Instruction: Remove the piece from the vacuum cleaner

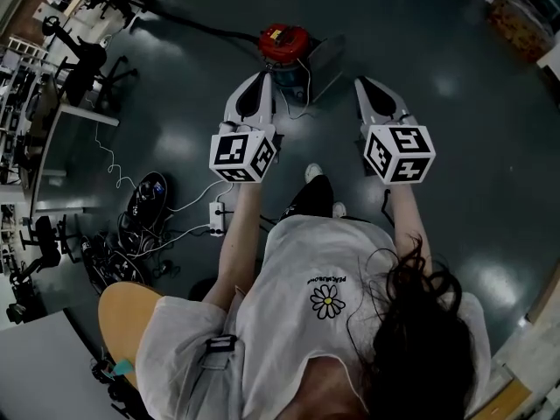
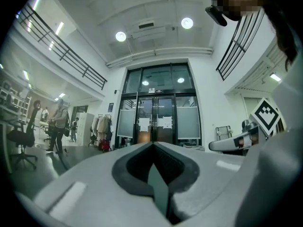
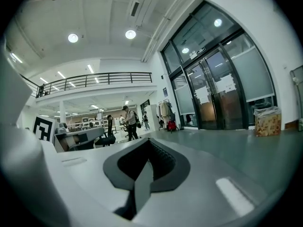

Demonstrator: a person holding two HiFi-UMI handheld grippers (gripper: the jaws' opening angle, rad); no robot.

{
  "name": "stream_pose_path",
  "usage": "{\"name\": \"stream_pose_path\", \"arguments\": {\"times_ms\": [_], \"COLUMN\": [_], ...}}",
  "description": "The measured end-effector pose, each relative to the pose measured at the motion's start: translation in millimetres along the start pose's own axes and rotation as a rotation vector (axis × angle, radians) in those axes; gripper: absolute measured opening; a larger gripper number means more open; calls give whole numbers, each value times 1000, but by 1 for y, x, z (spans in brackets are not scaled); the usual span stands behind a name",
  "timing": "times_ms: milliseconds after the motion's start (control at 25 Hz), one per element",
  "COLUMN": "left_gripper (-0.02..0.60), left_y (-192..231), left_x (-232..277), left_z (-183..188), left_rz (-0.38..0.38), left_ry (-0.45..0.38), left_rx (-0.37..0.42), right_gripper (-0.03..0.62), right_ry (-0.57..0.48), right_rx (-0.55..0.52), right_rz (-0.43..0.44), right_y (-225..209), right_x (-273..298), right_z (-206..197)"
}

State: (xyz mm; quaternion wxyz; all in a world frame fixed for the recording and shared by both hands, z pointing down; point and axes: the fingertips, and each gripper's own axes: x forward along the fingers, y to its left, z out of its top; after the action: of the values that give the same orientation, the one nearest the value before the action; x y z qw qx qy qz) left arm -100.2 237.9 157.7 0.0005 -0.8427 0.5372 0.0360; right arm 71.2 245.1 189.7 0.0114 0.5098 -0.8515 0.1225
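Holding nothing, two units:

1. Left hand-held gripper (image 2: 154,146): jaws pressed together, nothing between them. Held level, pointing at glass doors (image 2: 158,119) across a hall. Marker cube (image 1: 243,154) sits at its rear, over the person's forearm.
2. Right hand-held gripper (image 3: 148,144): jaws likewise closed and empty. Held level beside the first, the two well apart. Its own cube (image 1: 398,153) is at the rear.

Surroundings, nearest first:

- Vacuum cleaner (image 1: 284,42): red top, darker body below, standing on the floor (image 1: 455,103) ahead of both units, nearer the left one's tip in the head view. Neither unit touches it. Neither gripper view shows it.
- Black hose (image 1: 206,30): runs from the cleaner away to the left.
- Shoe (image 1: 312,172): pale, on the floor between the arms.
- Power strip (image 1: 216,218): white, left of the person, amid loose cables (image 1: 140,213).
- Cardboard box (image 3: 267,120): by the doors, on the right.
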Motion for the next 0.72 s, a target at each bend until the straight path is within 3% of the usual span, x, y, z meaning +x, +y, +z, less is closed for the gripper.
{"name": "stream_pose_path", "arguments": {"times_ms": [360,720], "left_gripper": [0,0], "left_y": [22,83], "left_x": [62,193], "left_z": [-14,-36], "left_rz": [6,-18], "left_ry": [-18,-11], "left_rx": [-48,-87], "right_gripper": [25,26], "right_ry": [45,88], "right_rx": [-18,-49], "right_rz": [-27,-88], "right_y": [-45,-117], "right_x": [53,176], "right_z": [-4,15]}}
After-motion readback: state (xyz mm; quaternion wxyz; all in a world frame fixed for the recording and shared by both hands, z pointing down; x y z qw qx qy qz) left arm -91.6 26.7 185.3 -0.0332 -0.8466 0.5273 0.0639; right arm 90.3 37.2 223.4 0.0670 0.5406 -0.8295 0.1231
